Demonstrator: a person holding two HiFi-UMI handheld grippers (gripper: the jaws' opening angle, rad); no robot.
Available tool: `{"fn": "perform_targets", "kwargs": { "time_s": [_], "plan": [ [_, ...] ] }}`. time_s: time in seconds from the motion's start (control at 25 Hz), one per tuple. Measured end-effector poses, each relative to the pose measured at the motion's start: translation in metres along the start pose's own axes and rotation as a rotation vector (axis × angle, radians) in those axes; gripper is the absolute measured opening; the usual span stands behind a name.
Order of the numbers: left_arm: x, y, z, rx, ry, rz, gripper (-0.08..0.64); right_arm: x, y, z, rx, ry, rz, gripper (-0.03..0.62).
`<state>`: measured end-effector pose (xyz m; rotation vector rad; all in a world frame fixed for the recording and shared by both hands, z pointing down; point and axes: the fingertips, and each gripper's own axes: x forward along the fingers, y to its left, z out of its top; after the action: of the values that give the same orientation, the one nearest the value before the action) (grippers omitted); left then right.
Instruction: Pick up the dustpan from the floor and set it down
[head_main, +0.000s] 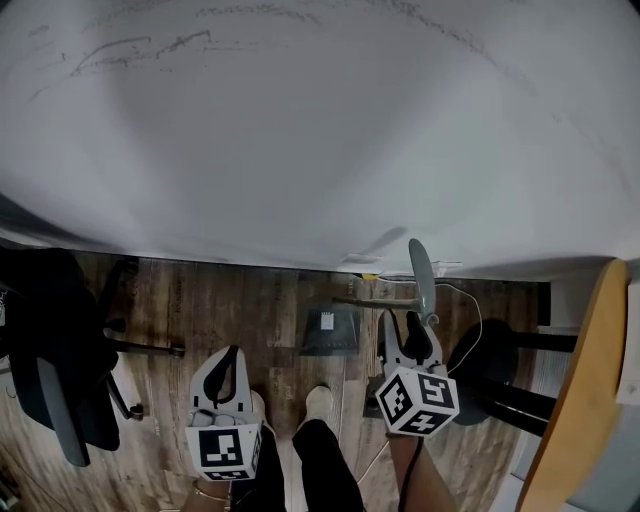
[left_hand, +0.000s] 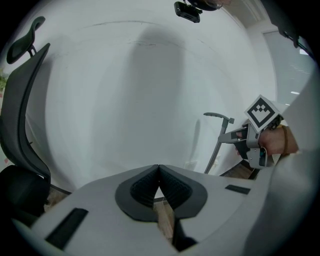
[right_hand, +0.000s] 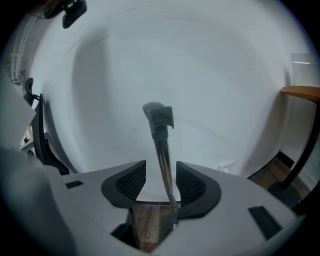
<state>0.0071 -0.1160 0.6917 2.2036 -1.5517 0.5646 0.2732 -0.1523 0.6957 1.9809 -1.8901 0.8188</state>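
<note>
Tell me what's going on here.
A person stands by a white wall with a claw in each hand, working on a long-handled dustpan whose pan sits on the wooden floor. The right claw is open, with the dustpan's upright handle standing between its jaws but not clamped. The left claw is shut and empty, held off to the side. The dustpan appears to be resting on the floor, not lifted.
</note>
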Motion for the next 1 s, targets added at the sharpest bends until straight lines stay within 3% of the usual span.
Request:
{"fn": "perform_targets", "kwargs": {
  "time_s": [0.48,1.0],
  "plan": [
    [-0.002,0.003,-0.004,-0.024,0.000,0.009,0.017,0.014,0.000,0.007,-0.035,-0.019,-0.006,0.181],
    [-0.003,0.005,-0.005,-0.018,-0.008,0.018,0.017,0.013,-0.006,0.009,-0.039,-0.031,-0.029,0.112]
  ]
}}
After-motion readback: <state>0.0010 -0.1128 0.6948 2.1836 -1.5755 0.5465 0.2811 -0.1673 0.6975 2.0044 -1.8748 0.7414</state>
